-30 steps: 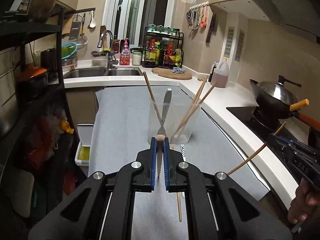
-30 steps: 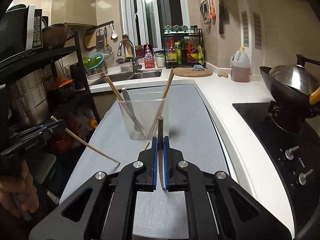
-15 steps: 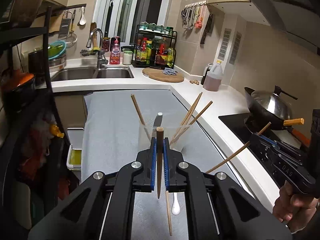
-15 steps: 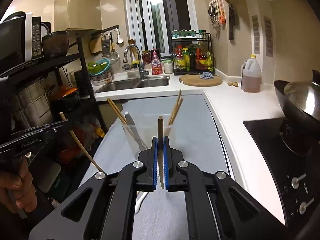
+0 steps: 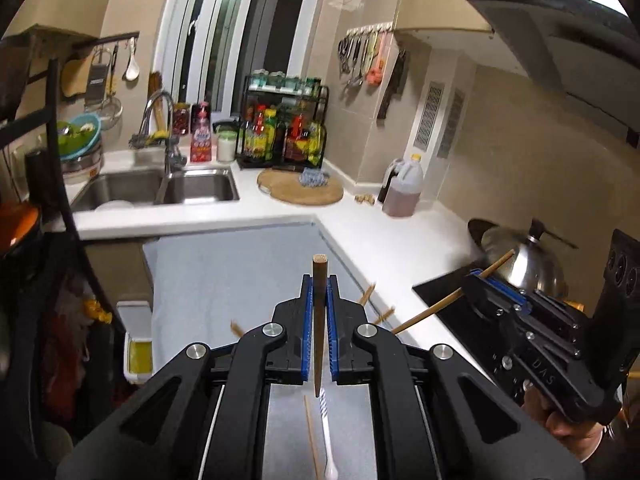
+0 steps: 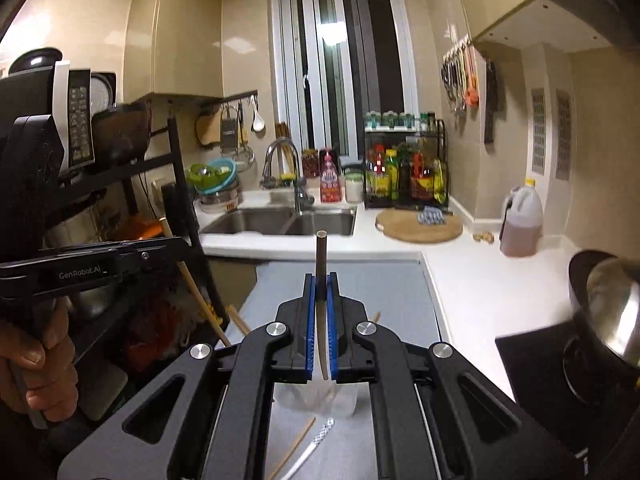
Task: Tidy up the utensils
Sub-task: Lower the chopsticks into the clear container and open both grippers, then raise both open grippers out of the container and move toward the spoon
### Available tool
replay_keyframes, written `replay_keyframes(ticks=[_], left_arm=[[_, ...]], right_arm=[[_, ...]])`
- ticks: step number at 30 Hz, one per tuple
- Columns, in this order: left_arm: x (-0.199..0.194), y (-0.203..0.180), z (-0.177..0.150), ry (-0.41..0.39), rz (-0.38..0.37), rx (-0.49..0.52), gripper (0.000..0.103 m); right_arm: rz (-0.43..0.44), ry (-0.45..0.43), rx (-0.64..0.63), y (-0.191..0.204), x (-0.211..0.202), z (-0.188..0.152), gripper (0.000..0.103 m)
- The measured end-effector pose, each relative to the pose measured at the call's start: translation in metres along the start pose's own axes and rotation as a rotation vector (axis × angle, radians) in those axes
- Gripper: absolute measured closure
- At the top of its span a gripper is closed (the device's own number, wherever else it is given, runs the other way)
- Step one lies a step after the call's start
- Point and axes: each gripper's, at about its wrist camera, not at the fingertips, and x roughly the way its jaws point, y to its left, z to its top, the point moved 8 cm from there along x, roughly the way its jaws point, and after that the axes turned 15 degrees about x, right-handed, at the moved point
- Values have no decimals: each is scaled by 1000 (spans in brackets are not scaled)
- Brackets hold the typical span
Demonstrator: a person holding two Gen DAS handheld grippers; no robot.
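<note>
Both grippers have risen since a second ago, and the clear plastic utensil cup [image 6: 316, 398] that stood ahead of them now sits low, beneath the fingers. Left gripper [image 5: 319, 292] is clamped nearly shut on a brown wooden chopstick [image 5: 319, 320] that stands upright between its blue pads. Right gripper [image 6: 321, 292] pinches a second dark-topped chopstick [image 6: 321, 264] the same way, its lower tip hanging just over the cup. Several chopstick ends [image 5: 366, 295] poke up from the cup on either side of the left fingers. On the grey counter mat [image 5: 224, 276] near the cup lie a loose chopstick [image 6: 294, 446] and a white spoon [image 5: 329, 440]. With each held chopstick's long axis vertical and the cup below, I judge that the next move is a straight lowering; the right gripper looks better aligned.
</note>
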Motion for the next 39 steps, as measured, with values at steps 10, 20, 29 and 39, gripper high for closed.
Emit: replay_keyframes(ticks=[10, 20, 29, 39], left_arm=[[58, 22, 8, 8, 65, -4, 96], [124, 33, -50, 170, 42, -27, 96], [90, 33, -41, 104, 90, 3, 68], [8, 24, -55, -5, 174, -17, 68]], right_arm=[[-16, 65, 29, -9, 66, -3, 98], [-49, 195, 52, -26, 120, -52, 96], [-145, 140, 21, -38, 104, -48, 64], [-183, -45, 12, -33, 22, -34, 64]])
